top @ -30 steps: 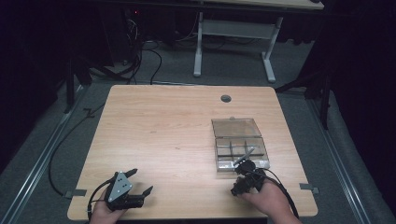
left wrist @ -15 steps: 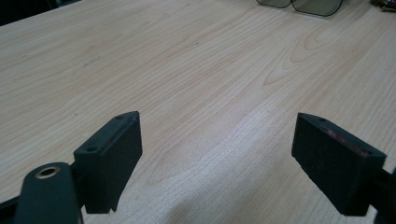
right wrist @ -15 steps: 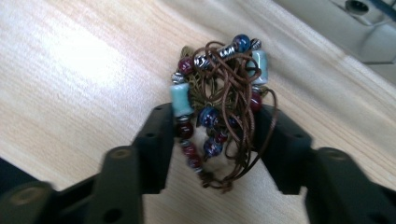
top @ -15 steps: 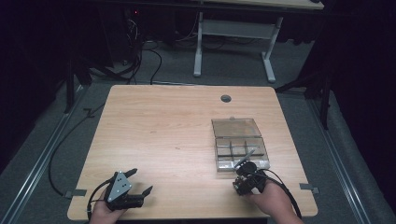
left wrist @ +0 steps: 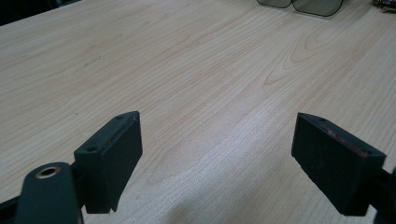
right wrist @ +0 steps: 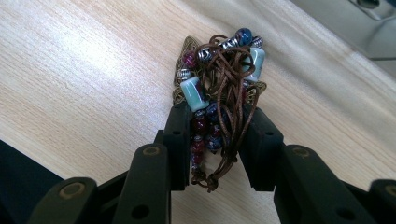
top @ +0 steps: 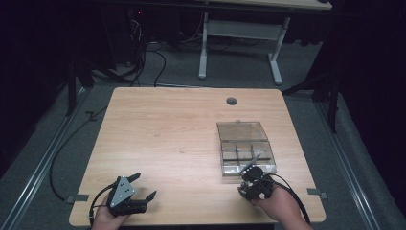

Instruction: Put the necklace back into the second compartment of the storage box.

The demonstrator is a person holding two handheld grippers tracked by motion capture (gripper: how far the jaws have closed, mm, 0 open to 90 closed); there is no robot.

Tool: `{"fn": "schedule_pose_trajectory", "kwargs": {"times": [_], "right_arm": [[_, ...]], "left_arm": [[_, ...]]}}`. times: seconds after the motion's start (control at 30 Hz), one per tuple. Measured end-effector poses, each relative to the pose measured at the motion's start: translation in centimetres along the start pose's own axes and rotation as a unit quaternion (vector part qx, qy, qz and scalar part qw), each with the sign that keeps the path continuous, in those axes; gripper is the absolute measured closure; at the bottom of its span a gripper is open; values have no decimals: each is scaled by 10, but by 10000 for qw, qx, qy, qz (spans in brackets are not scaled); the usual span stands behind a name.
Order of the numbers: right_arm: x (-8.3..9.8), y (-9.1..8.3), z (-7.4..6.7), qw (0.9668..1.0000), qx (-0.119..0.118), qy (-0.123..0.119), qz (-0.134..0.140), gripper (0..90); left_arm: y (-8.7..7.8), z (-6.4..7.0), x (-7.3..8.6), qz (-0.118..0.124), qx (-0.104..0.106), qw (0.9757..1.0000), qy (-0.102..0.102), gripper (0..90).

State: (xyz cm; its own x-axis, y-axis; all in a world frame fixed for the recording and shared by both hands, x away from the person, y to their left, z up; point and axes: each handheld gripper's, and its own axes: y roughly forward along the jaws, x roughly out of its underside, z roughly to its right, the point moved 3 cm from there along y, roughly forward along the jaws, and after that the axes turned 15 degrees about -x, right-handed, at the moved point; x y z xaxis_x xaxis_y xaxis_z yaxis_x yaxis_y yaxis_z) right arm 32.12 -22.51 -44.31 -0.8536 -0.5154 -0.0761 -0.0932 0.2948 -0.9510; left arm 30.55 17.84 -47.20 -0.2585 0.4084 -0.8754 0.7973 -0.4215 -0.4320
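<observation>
My left gripper (top: 136,194): near table's (top: 167,124) front-left corner, jaws wide apart, nothing between them, hand (top: 107,219) behind. My right gripper (top: 253,179): near table's front-right corner, jaws clamped on beaded cord bundle (right wrist: 219,84), hand (top: 277,208) behind.

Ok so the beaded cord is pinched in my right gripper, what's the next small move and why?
Probably carry the right hand-held gripper forward over the open compartment box just ahead. It is shut on the bunched beaded cord, held beside the box's near edge, and the lid already lies open.
</observation>
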Motion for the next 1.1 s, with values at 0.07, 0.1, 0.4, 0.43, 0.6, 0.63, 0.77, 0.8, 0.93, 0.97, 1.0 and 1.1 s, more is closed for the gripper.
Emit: {"fn": "schedule_pose_trajectory", "kwargs": {"times": [0.07,0.1,0.4,0.43,0.6,0.63,0.77,0.8,0.93,0.97,1.0,1.1], "right_arm": [[0,0,1,10000,-54,53,6,624],[-1,0,1,9999,-94,63,-1,584],[-10,1,0,9999,-47,38,-94,578],[-10,1,1,9999,-63,29,-94,602],[-9,1,-1,9998,-5,-70,-159,663],[-9,1,-1,9998,7,-84,-187,664],[-8,1,-1,9997,-10,-103,-201,668],[-8,0,-1,9997,-17,-114,-199,670],[-9,-4,-3,9999,24,-138,-94,756],[-9,-5,-3,9999,-2,-118,-114,756],[-8,-4,-2,9998,-12,-153,-147,756],[-8,-4,-3,9997,-8,-156,-175,755]], "left_arm": [[0,0,0,-10,-1,10000,5,168],[0,0,0,-13,-2,10000,6,169],[0,0,0,-12,-1,10000,-6,168],[0,0,0,-12,2,10000,-9,168],[0,0,0,-8,-1,10000,-3,168],[0,0,0,-6,-3,10000,-7,168],[0,0,0,-16,-8,10000,-8,168],[0,0,0,-15,-11,10000,-24,168],[-1,-1,0,3,-17,10000,-62,168],[-1,-1,0,1,-15,10000,-64,168],[-1,-1,0,-11,-16,10000,-53,169],[-1,-1,0,-10,-11,10000,-43,169]]}}
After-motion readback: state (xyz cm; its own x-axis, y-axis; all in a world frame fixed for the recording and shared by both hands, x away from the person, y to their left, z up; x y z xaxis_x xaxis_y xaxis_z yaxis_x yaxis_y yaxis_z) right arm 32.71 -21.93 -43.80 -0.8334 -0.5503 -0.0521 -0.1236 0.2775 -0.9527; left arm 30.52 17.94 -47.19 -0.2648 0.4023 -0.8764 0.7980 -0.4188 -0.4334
